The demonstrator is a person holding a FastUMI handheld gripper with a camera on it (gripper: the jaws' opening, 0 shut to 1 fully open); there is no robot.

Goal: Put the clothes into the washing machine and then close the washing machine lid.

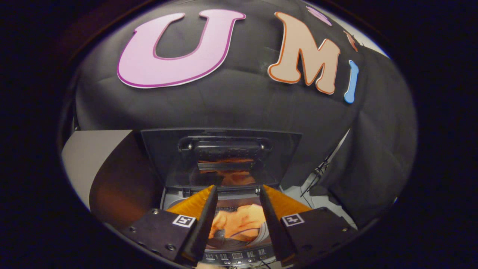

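I see my gripper with its fingers spread apart and holding nothing, poised above the washing machine. The orange clothes lie down in its drum, between the fingers. The lid stands raised just beyond them.

The gripper's two fingers stand apart and cover both sides of the washing machine's drum opening. Only a strip of the orange clothes shows between them. The control panel's markings at six o'clock are too small to read.
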